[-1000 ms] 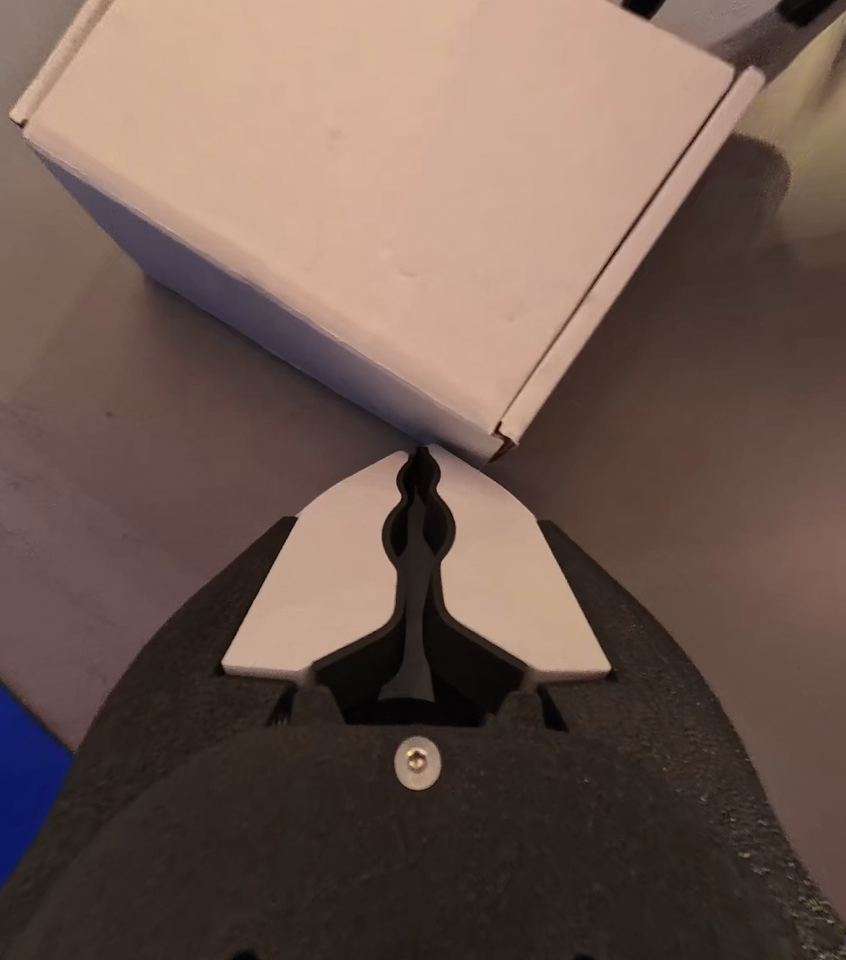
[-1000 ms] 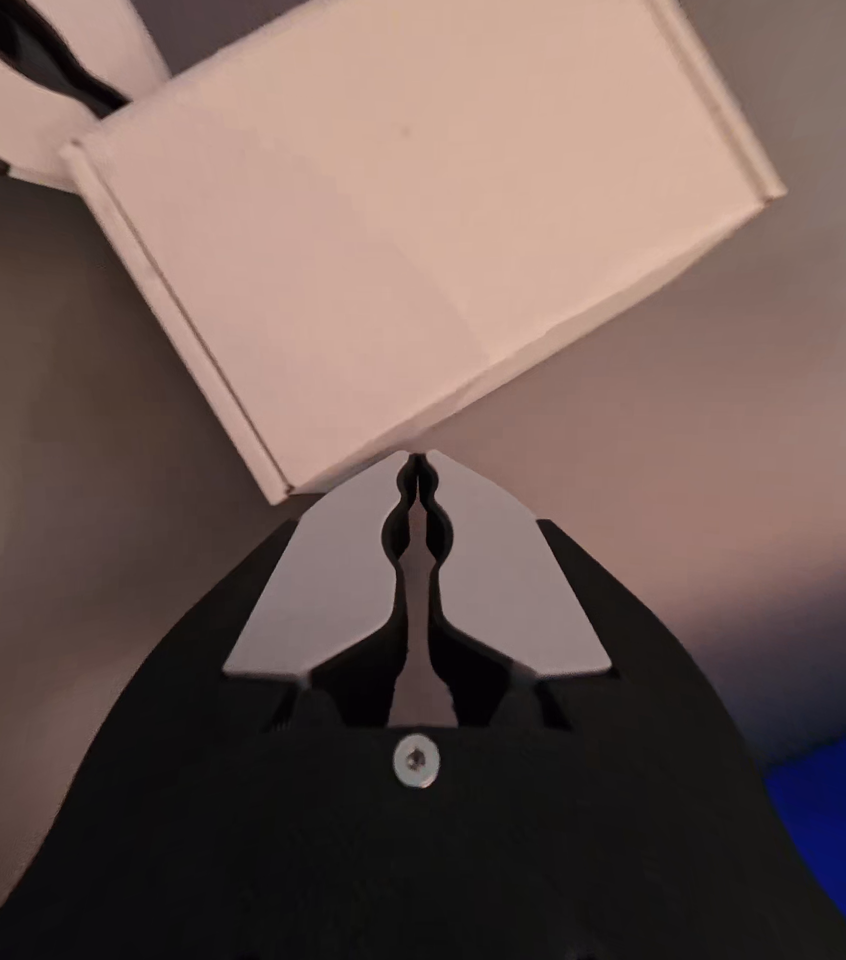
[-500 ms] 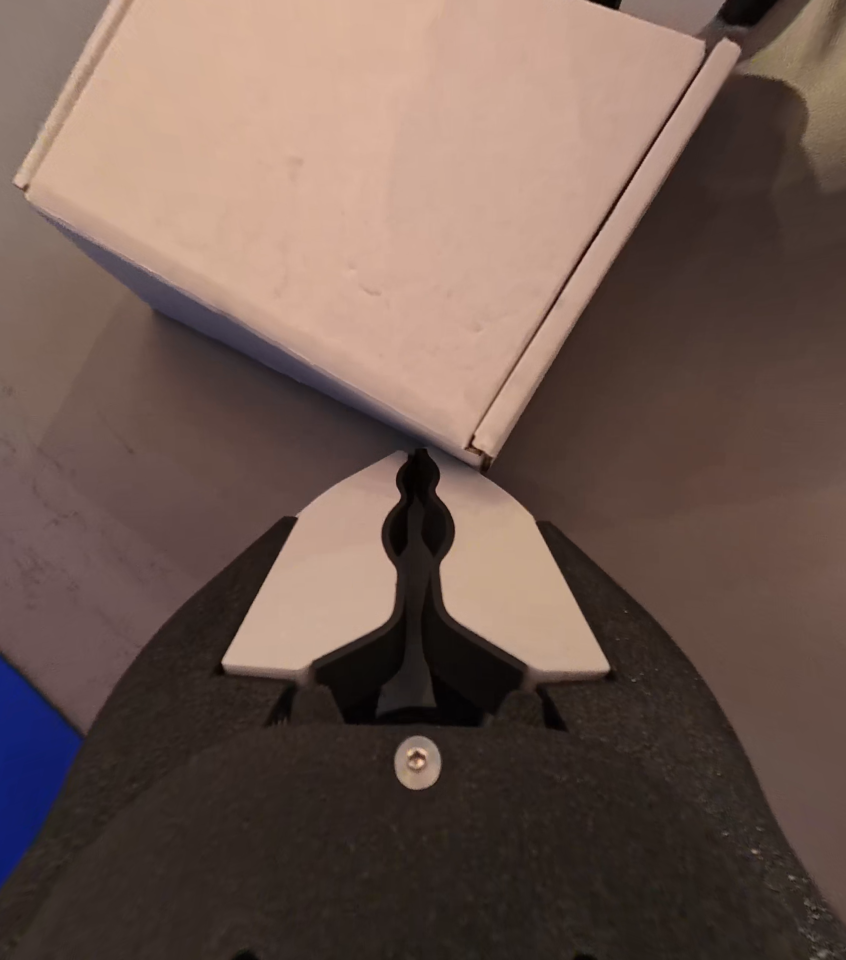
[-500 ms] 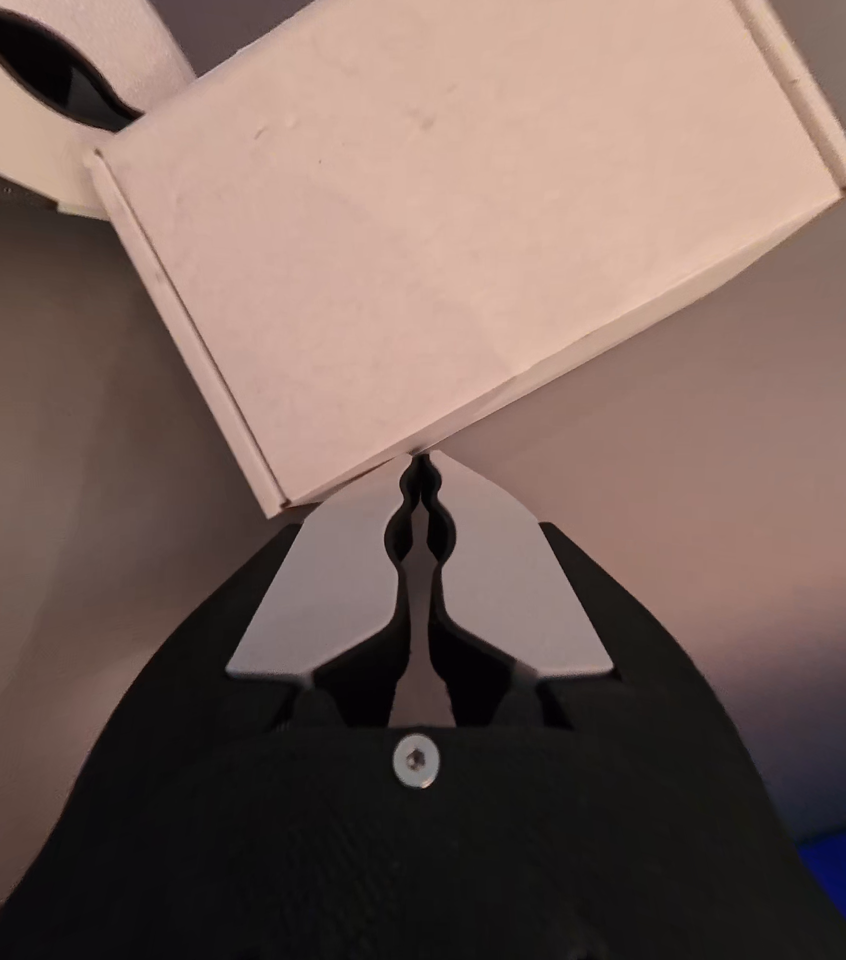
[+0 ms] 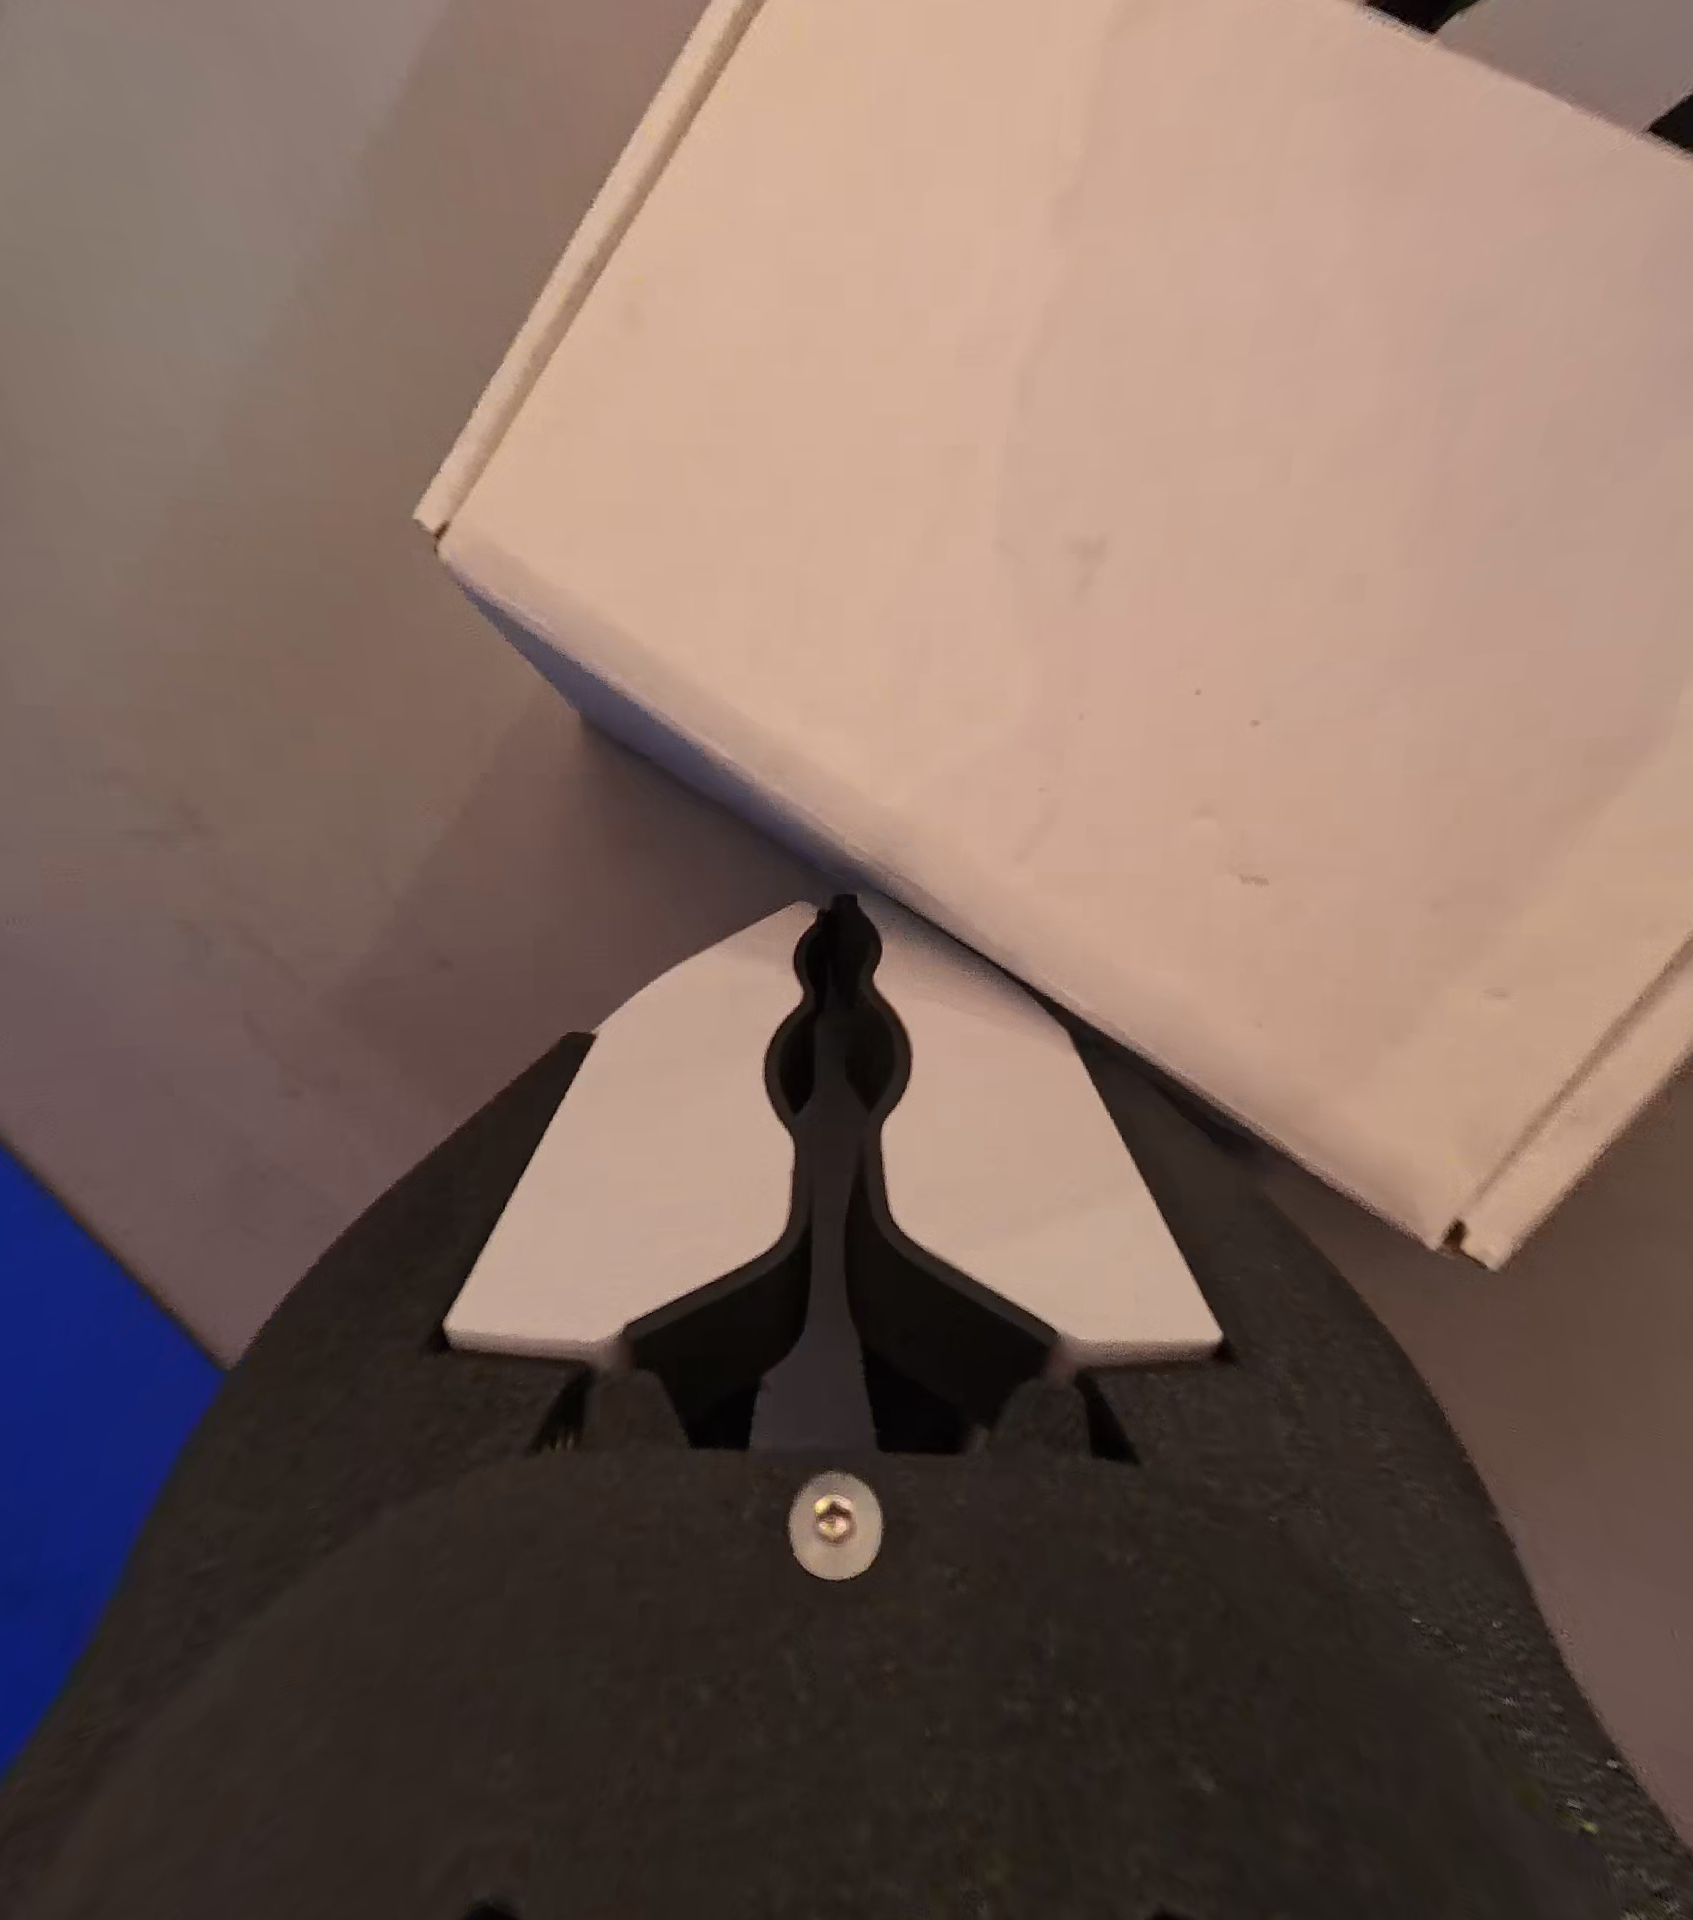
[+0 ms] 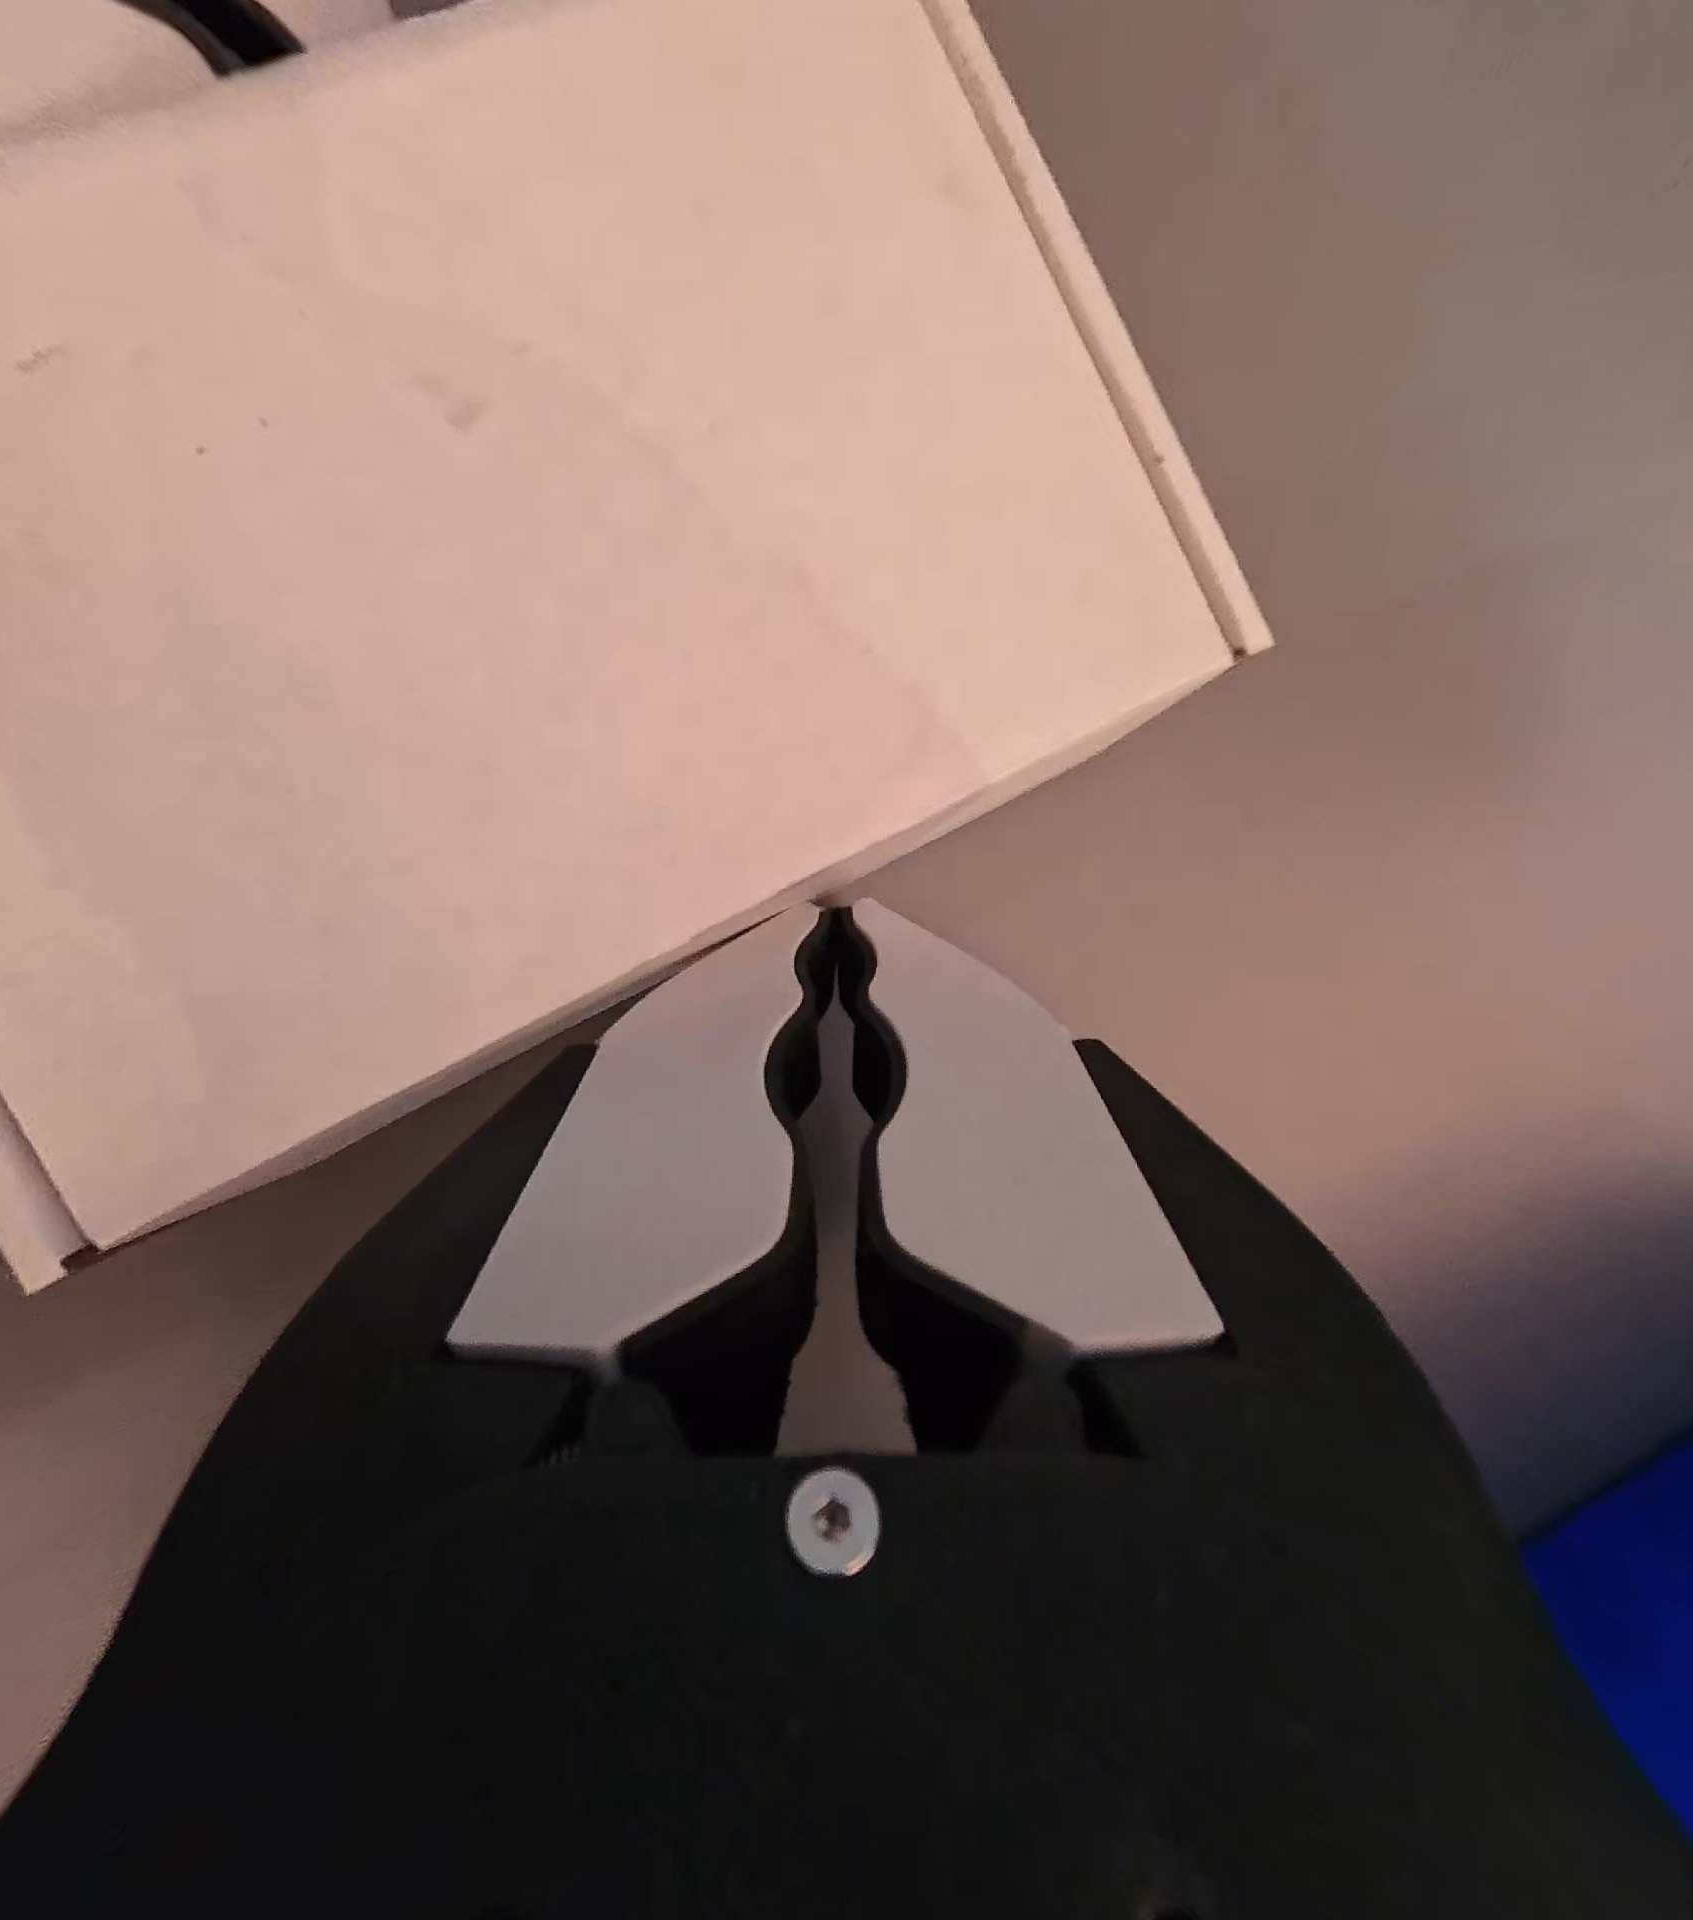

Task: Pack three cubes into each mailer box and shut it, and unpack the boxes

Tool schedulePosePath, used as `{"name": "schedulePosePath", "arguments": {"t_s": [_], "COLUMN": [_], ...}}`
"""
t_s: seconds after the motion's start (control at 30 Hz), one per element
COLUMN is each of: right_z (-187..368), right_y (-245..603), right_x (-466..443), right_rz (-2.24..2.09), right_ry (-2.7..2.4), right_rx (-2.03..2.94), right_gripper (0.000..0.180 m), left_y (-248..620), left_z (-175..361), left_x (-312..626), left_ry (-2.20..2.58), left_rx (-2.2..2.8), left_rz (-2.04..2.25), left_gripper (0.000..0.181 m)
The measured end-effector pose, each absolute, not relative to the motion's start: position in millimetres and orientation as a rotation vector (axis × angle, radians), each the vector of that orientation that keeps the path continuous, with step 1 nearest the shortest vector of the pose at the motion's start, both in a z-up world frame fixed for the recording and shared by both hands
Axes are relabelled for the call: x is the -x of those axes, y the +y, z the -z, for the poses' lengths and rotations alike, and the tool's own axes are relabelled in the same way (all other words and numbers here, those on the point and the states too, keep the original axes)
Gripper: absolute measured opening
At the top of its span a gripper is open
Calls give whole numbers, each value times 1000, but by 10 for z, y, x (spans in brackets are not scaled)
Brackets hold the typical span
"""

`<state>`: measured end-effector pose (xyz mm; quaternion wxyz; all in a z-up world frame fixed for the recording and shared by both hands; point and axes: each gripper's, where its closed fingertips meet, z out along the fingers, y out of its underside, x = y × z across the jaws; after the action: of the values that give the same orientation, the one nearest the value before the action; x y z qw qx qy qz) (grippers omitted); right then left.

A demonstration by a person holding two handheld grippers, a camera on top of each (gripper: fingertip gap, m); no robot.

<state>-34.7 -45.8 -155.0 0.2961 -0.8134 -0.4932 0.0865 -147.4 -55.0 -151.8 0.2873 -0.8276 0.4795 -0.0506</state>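
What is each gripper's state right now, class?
Left gripper: shut, empty, tips at the closed white mailer box.
Right gripper: shut, empty, tips at the same box.

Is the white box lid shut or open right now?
Shut. The white box shows a flat lid with its side flaps folded down along the edges in both wrist views; no gap and no inside visible. Contents: cannot tell.

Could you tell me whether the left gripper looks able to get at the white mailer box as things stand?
Probably yes: the left gripper, shut, has its tips at the closed mailer box with nothing between.
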Motion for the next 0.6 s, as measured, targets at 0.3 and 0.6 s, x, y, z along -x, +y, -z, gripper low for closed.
{"name": "schedulePosePath", "arguments": {"t_s": [0.3,0.6], "right_z": [1549,1511], "right_y": [-530,-151], "right_x": [377,141], "right_rz": [-306,-65], "right_ry": [-1282,-1065], "right_rx": [2240,2276], "right_gripper": [0,1], "left_y": [-575,-304], "left_z": [1537,1435], "left_x": [1404,1531], "left_ry": [1262,1114], "left_rx": [2134,2223], "left_rz": [217,147], "left_gripper": [0,0]}}
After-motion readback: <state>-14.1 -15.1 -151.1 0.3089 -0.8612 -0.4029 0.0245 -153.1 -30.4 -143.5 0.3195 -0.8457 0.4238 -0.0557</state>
